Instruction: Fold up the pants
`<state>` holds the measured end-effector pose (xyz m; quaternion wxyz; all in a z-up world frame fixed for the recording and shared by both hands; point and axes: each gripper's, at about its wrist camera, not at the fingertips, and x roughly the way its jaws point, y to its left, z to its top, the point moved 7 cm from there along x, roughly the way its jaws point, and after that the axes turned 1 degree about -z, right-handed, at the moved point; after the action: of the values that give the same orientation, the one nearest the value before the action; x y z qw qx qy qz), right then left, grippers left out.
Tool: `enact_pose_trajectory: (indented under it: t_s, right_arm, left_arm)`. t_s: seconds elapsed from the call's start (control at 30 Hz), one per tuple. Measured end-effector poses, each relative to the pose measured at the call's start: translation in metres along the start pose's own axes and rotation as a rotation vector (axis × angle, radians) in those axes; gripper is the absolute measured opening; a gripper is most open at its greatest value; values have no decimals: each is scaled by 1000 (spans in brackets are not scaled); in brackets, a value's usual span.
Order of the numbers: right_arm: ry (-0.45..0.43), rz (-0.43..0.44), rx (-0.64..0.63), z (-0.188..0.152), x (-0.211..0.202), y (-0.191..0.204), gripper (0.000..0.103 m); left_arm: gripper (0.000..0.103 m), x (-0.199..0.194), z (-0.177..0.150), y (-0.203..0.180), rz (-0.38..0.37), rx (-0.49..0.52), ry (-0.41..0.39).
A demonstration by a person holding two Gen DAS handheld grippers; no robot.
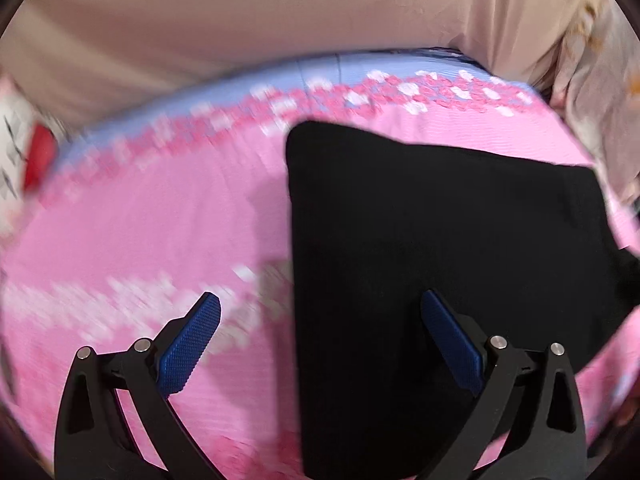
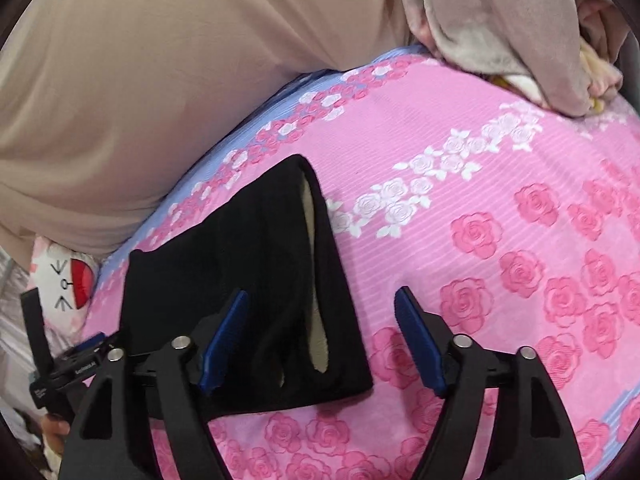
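Observation:
The black pants (image 1: 440, 240) lie folded into a compact stack on the pink rose bedspread (image 1: 140, 232). In the right wrist view the pants (image 2: 256, 260) show a strip of pale lining along one folded edge. My left gripper (image 1: 320, 298) is open and hovers over the stack's near left edge; one finger is above the black cloth, the other above the bedspread. My right gripper (image 2: 323, 294) is open too, straddling the stack's right edge with nothing pinched. Part of the left gripper's body (image 2: 60, 360) shows at the left of the right wrist view, with a hand below it.
A beige padded headboard (image 2: 140, 60) runs along the far side of the bed. A heap of grey and pale blankets (image 2: 500, 20) sits at the far right corner. A white plush with a cat face and red patch (image 2: 68, 280) lies at the left edge.

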<state>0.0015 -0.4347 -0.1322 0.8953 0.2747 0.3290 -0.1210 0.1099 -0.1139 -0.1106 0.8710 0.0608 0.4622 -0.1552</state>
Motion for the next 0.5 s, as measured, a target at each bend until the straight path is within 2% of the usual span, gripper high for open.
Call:
enact_pose_trajectory:
  t_s: [0.07, 0.1, 0.13, 0.17, 0.23, 0.27, 0.3, 0.33, 0.37, 0.4, 0.43, 0.5]
  right_arm:
    - [45, 1, 5, -4, 12, -1, 77]
    - [63, 17, 11, -7, 15, -1, 77]
    - [81, 43, 22, -9, 21, 0, 77]
    - [110, 91, 49, -13, 29, 1, 78]
    - [80, 126, 55, -13, 31, 5, 87]
    - [73, 132, 53, -14, 34, 8, 88]
    - [64, 130, 49, -15, 35, 11, 81]
    - [77, 147, 50, -18, 39, 18, 71]
    - [71, 128, 33, -19, 39, 23, 55]
    - [67, 122, 13, -19, 37, 31, 48]
    - [57, 116, -5, -18, 32, 39, 40]
    - [28, 130, -47, -13, 18, 64, 37]
  left_arm:
    - [98, 13, -10, 6, -105, -90, 78]
    - [98, 23, -16, 12, -181, -172, 124]
    - [98, 28, -19, 16, -240, -242, 148]
    - [98, 29, -20, 20, -272, -288, 137]
    - [98, 30, -17, 18, -304, -277, 133]
    - [98, 29, -16, 15, -313, -268, 124]
    - [97, 30, -15, 11, -358, -266, 119]
    - [89, 29, -14, 4, -403, -250, 112]
    - [69, 30, -12, 0, -413, -231, 106]
    - [48, 29, -10, -3, -423, -206, 98]
    - [39, 26, -6, -4, -455, -202, 94]
    - [28, 12, 4, 5, -490, -193, 70]
